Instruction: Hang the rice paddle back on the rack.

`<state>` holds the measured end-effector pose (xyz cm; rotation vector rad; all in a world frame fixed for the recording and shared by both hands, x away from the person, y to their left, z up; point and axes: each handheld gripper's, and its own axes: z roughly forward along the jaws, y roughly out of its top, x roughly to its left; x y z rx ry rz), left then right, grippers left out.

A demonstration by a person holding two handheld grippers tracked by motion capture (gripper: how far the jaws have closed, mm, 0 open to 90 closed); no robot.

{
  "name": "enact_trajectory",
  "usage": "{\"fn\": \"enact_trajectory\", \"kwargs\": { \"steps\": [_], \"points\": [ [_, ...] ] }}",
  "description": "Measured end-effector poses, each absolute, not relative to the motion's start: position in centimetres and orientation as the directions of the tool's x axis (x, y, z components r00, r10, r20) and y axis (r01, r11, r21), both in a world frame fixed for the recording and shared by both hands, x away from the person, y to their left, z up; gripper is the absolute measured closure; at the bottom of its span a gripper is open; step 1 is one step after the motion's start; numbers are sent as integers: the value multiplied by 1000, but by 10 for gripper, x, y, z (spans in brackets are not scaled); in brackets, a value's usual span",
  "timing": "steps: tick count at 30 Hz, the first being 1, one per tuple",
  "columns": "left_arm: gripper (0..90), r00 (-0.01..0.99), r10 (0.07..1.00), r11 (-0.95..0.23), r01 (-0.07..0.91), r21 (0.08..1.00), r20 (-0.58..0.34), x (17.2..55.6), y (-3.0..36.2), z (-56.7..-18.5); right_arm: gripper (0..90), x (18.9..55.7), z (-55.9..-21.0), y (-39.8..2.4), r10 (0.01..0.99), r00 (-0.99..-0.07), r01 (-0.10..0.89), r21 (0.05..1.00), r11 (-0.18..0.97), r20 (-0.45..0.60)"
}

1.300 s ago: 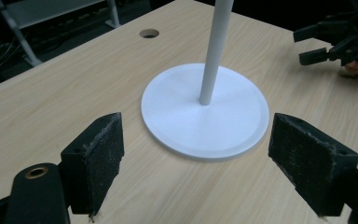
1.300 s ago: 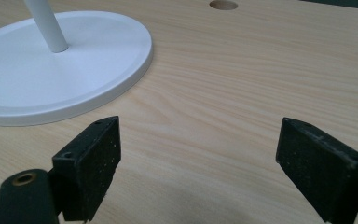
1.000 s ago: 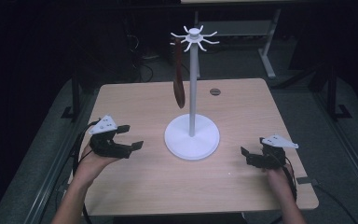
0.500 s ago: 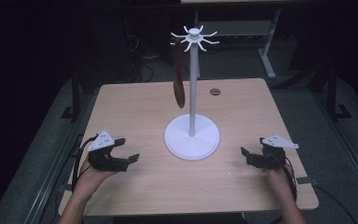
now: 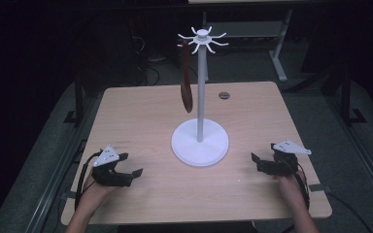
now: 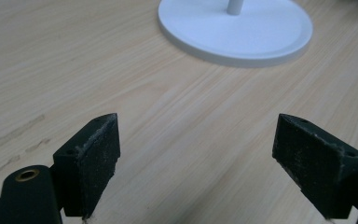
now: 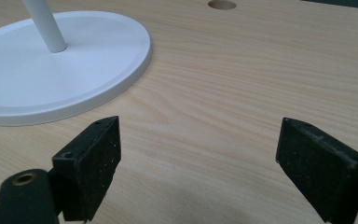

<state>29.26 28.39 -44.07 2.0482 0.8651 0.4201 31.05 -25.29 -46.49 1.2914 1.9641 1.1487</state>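
A white stand point(image 5: 200, 143) with a round base, a thin pole and a ring of hooks on top rises from the middle of the wooden table point(image 5: 141, 111). A dark brown spoon-like utensil point(image 5: 186, 80) hangs from one of its left hooks. My left gripper point(image 5: 132, 167) rests low at the table's front left, open and empty, its jaws facing the stand's base point(image 6: 235, 29). At the front right my right gripper point(image 5: 255, 162) is open with nothing between its jaws, close to the base point(image 7: 51, 70).
A round cable hole point(image 5: 224, 95) point(image 7: 222, 4) sits in the table behind the stand. Dark floor, cables and a white desk frame point(image 5: 279, 53) surround the table.
My left gripper has come back toward the front edge and lower on the table, still open. The right gripper has stayed in place.
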Motion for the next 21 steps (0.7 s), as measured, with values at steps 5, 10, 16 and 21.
{"fn": "enact_trajectory", "kwargs": {
  "steps": [5, 10, 16, 21],
  "points": [
    [142, 700, 714, -413, 440, 797, -16, 293, 289, -450, 137, 311, -465, -252, 910, -415, 471, 861, 190, 26],
    [142, 691, 723, -435, 458, 775, -3, 294, 295, -458, 137, 311, -466, -251, 907, -421, 475, 857, 197, 25],
    [142, 680, 733, -415, 465, 782, -15, 294, 297, -457, 137, 311, -466, -251, 907, -421, 474, 858, 197, 24],
    [142, 683, 731, -420, 460, 782, -8, 295, 297, -458, 137, 311, -466, -251, 906, -423, 473, 858, 199, 23]
  ]
}}
